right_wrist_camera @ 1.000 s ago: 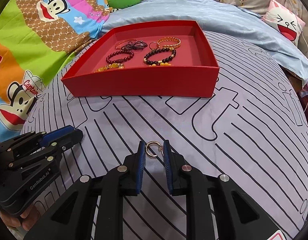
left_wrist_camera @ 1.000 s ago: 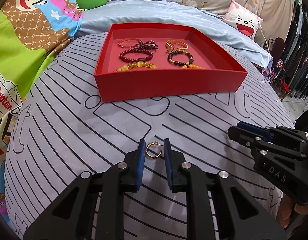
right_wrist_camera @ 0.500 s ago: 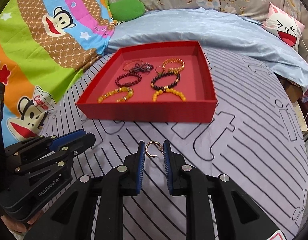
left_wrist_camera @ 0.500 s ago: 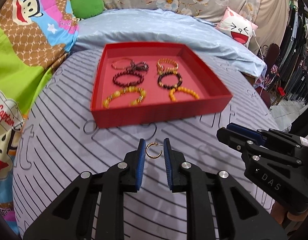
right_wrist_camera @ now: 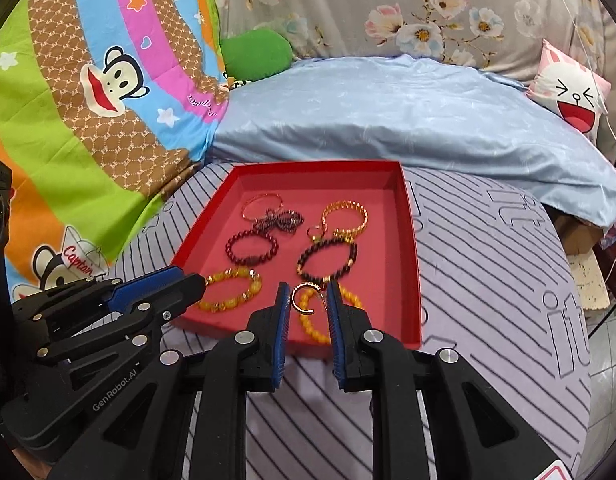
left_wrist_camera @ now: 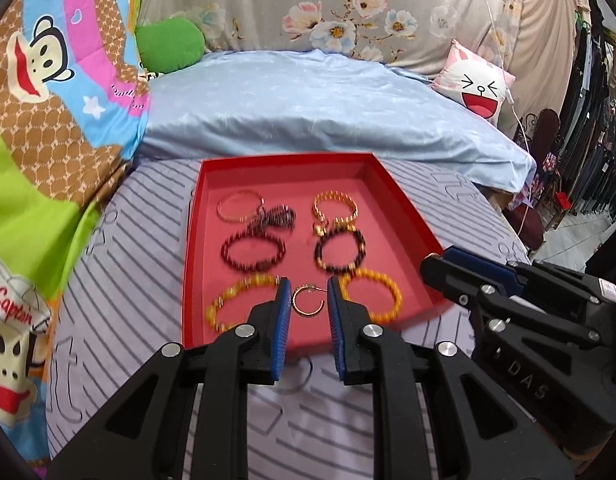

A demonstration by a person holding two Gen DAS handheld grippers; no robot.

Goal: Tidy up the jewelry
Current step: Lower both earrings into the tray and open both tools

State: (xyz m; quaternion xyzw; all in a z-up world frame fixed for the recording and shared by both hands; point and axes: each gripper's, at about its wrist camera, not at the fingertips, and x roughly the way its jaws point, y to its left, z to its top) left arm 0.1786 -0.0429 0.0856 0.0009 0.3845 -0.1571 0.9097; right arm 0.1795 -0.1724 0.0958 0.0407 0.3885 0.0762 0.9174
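Note:
A red tray (left_wrist_camera: 195, 264) (right_wrist_camera: 412, 248) lies on the striped cover and holds several bead bracelets and bangles. My left gripper (left_wrist_camera: 308, 298) is shut on a gold hoop earring (left_wrist_camera: 308, 305) and holds it above the tray's near edge. My right gripper (right_wrist_camera: 308, 300) is shut on a second gold hoop earring (right_wrist_camera: 301, 300), also above the tray's near part. The right gripper shows at the right of the left wrist view (left_wrist_camera: 448, 270). The left gripper shows at the left of the right wrist view (right_wrist_camera: 187, 286).
The striped grey cover (right_wrist_camera: 488, 280) surrounds the tray. A light blue pillow (left_wrist_camera: 308, 112) lies behind it, with a green cushion (left_wrist_camera: 169, 44) and a cartoon cushion (left_wrist_camera: 478, 88). A monkey-print blanket (right_wrist_camera: 87, 100) lies at the left.
Both grippers have lifted their earrings off the cover and moved forward over the tray's near edge. The jaws have stayed shut on the earrings.

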